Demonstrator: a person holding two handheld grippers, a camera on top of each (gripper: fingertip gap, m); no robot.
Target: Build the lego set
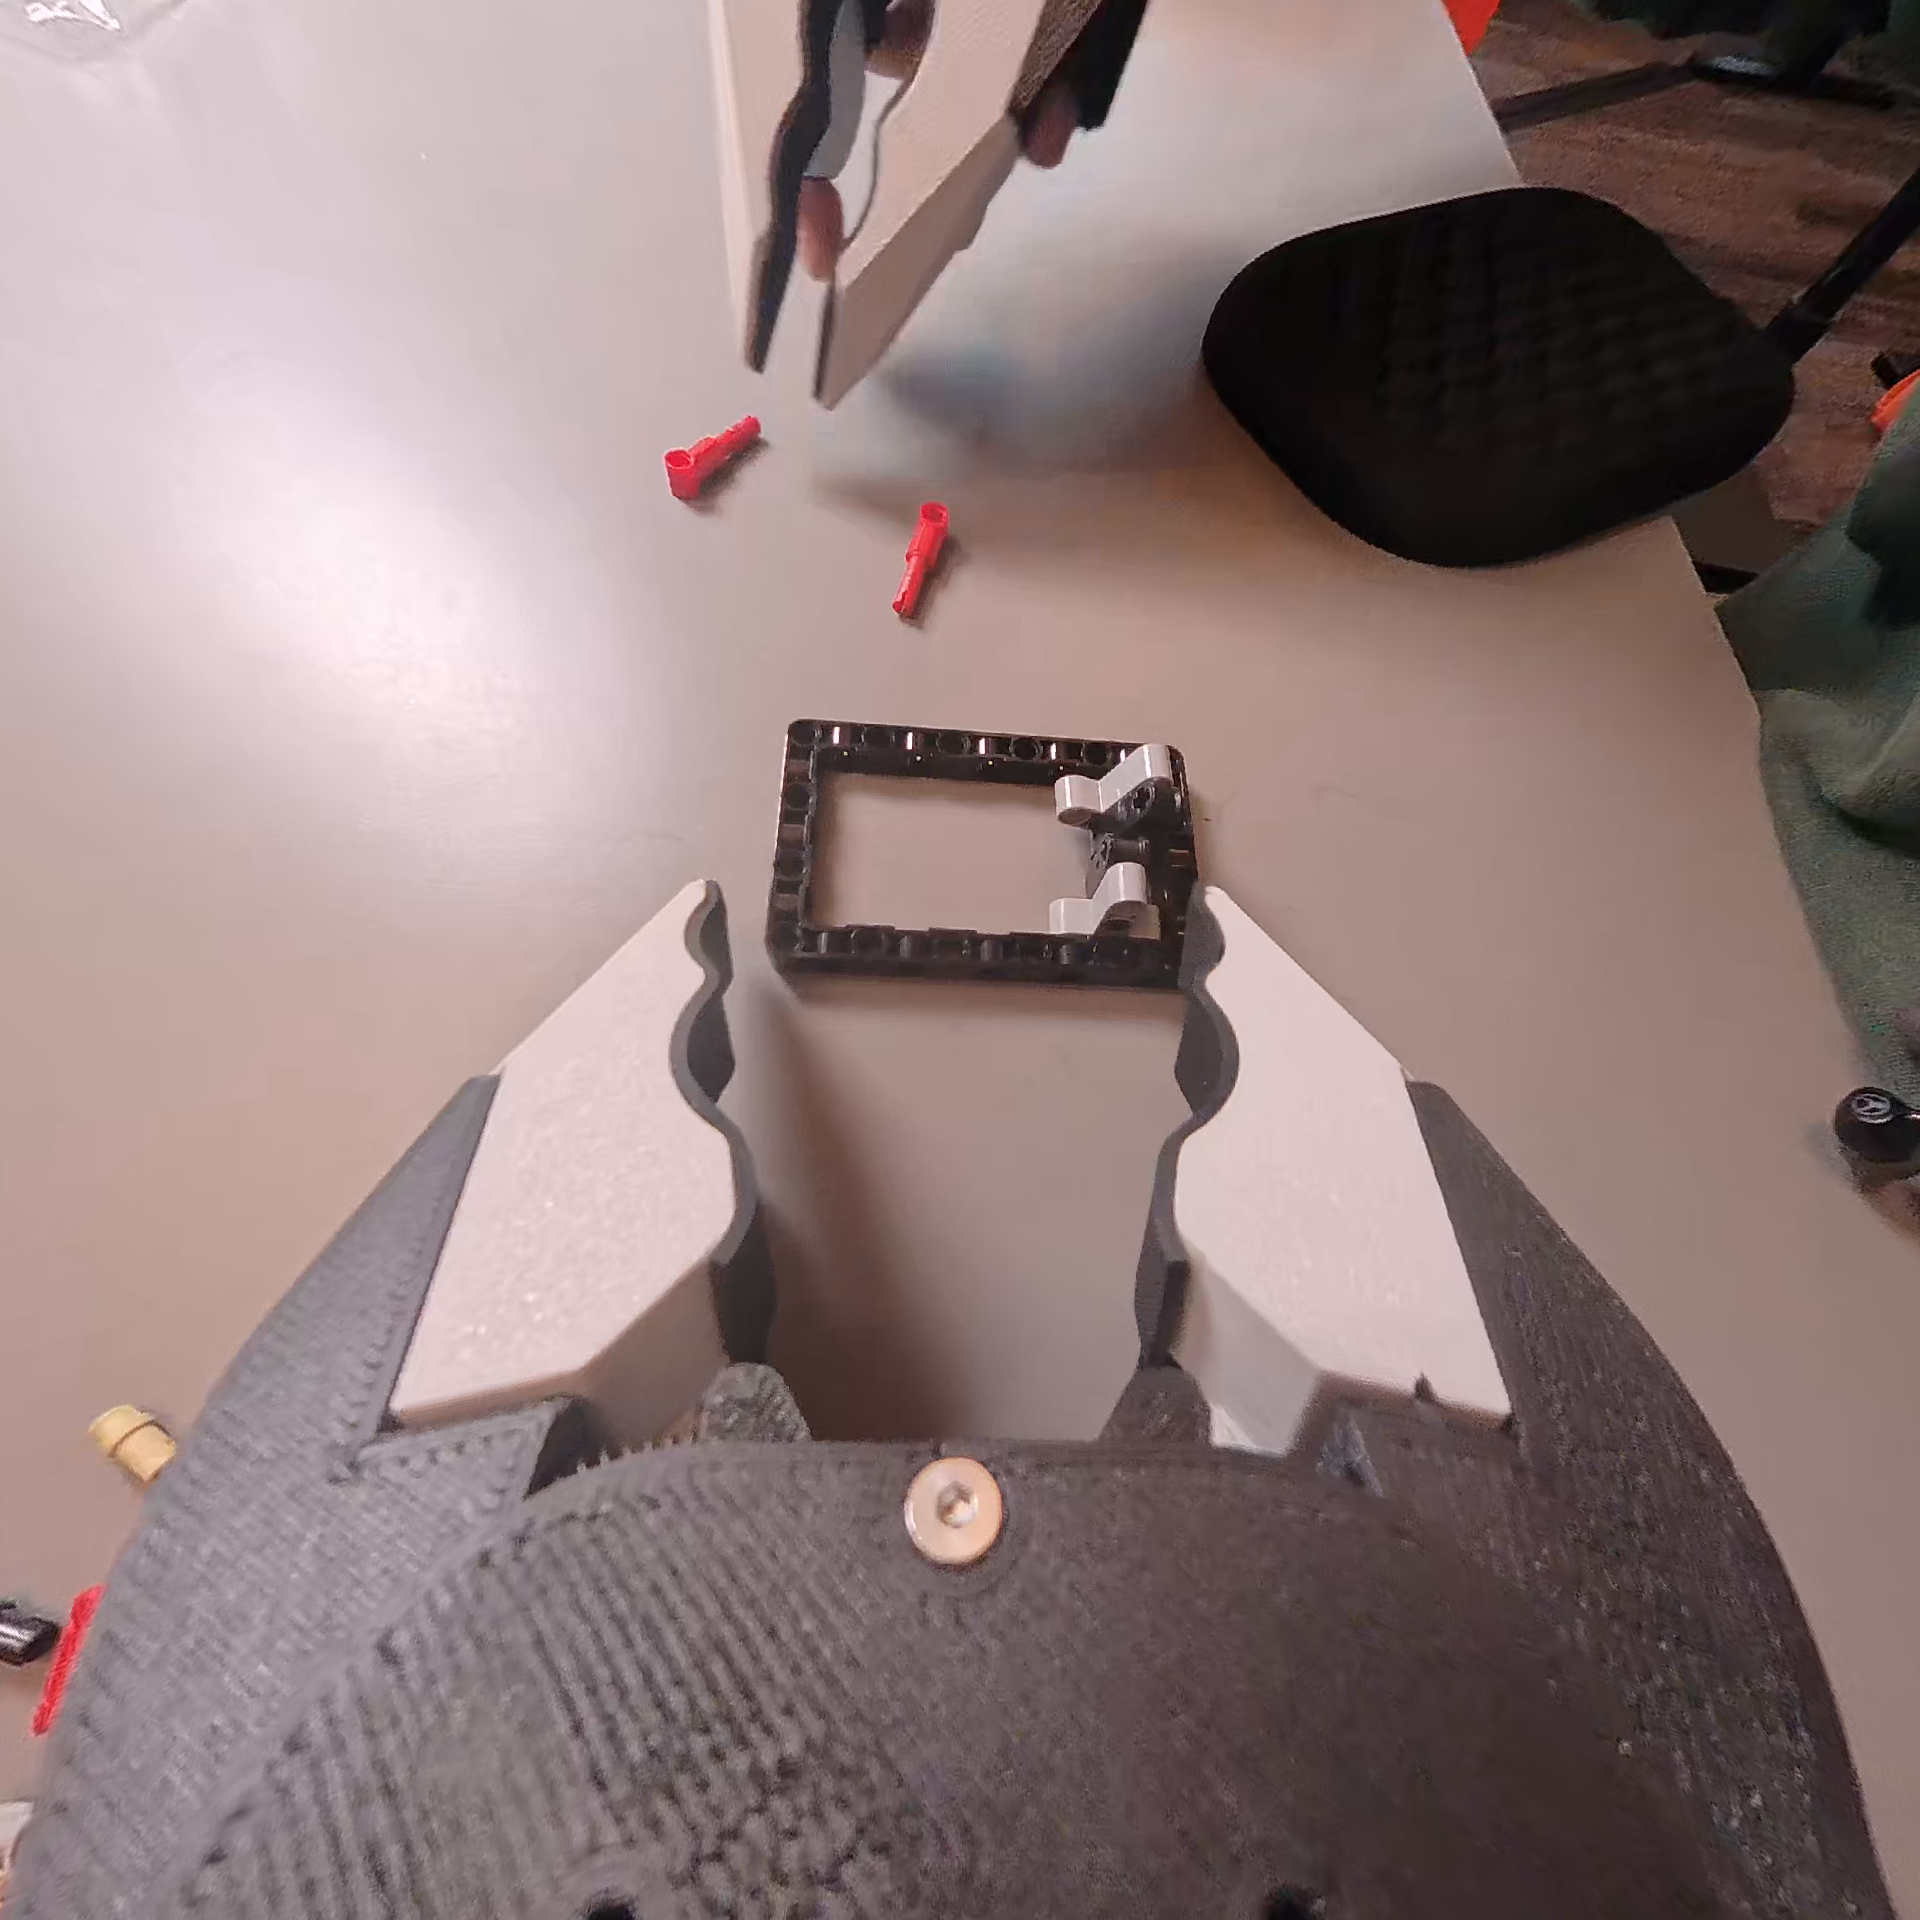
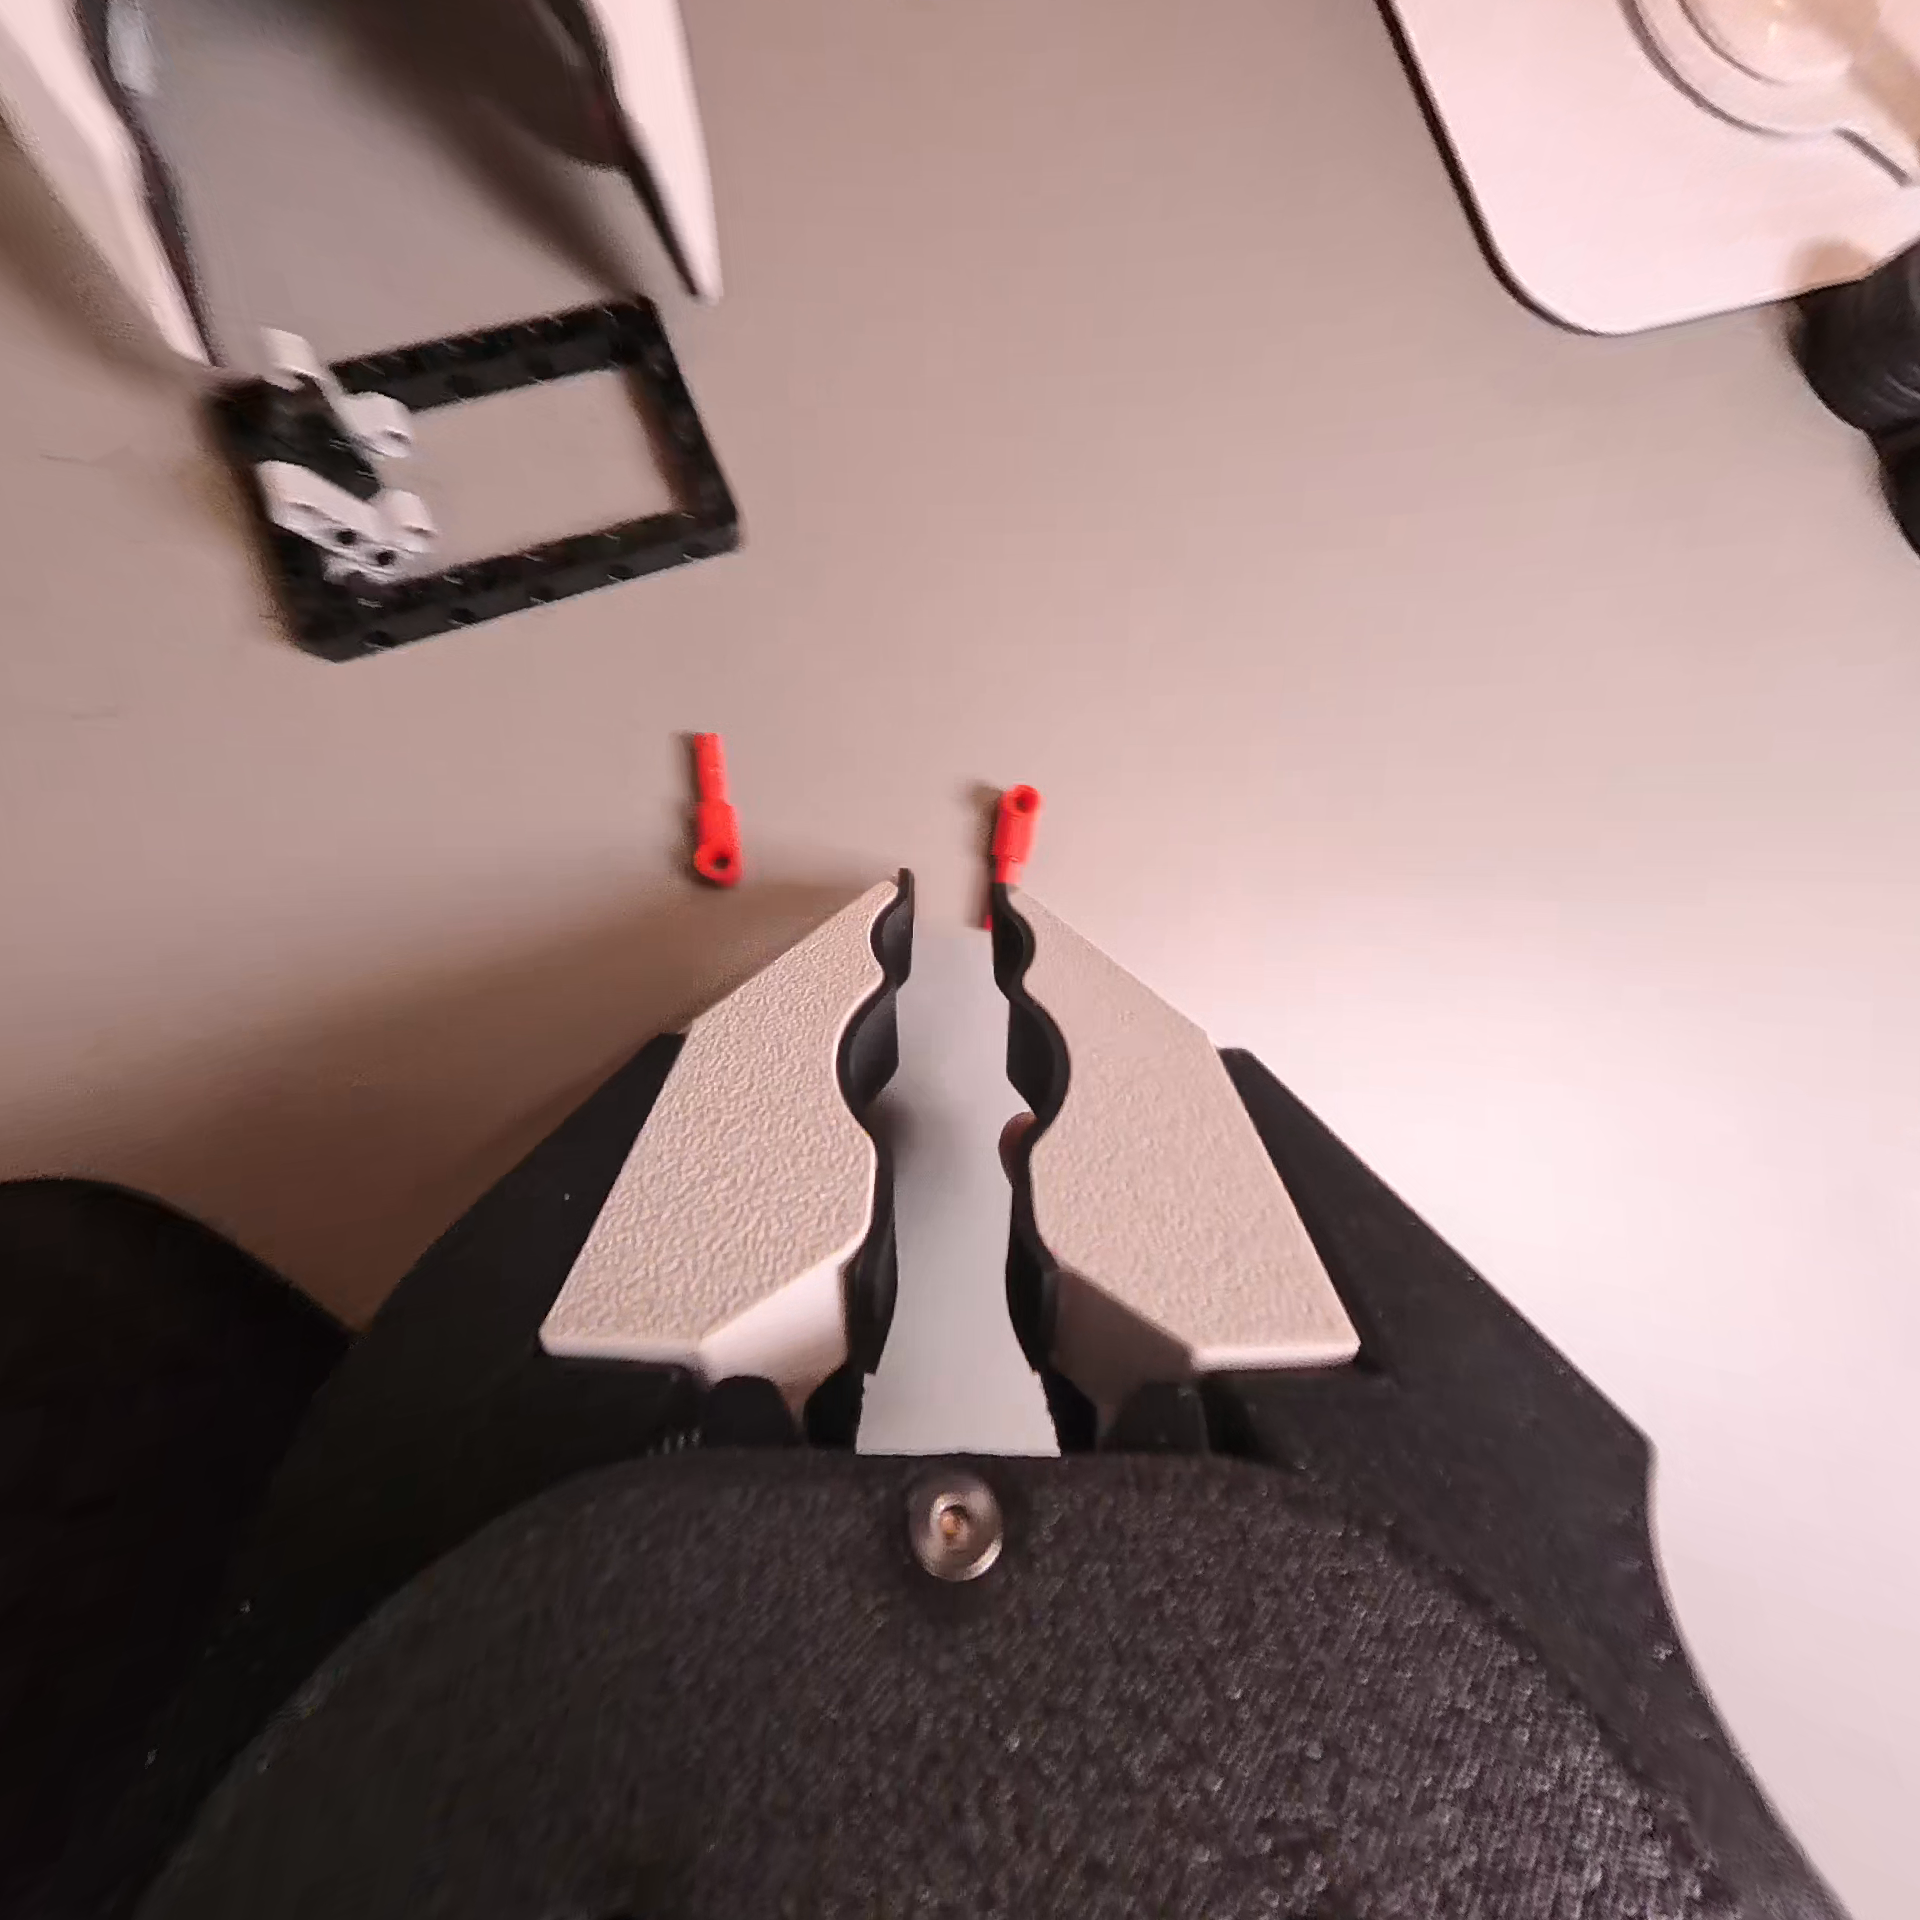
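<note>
So the black rectangular frame [image 1: 982, 857] is lying flat on the beige table [image 1: 364, 623], and that's about the closest thing to a container here: tucked inside its opening at one short end are two light grey connector pieces [image 1: 1117, 795] on a small dark piece, and the rest of the opening just shows bare table. The left gripper [image 1: 956, 914] has its jaws spread wide, nothing in them, with the tips sitting right at the near long side of the frame, one by each corner; can't tell if they're actually touching it. The right gripper [image 2: 951, 899] has its jaws nearly together with only a narrow gap, and nothing between them as far as I can see. Its tips are right by one red pin [image 2: 1010, 836], whose lower end is partly hidden behind the right-hand finger, so I can't say if there's contact. The other red pin [image 2: 714, 810] lies loose a little to the left, and both are well apart from the frame. Off at the table edge in the left wrist view there's a black chair seat [image 1: 1496, 374], and a few small loose bits (a tan one [image 1: 130, 1439], a red one [image 1: 64, 1652]) peek out beside the left gripper's body. A white rounded thing [image 2: 1662, 177] sits in the far corner of the right wrist view, too blurry to identify.
</note>
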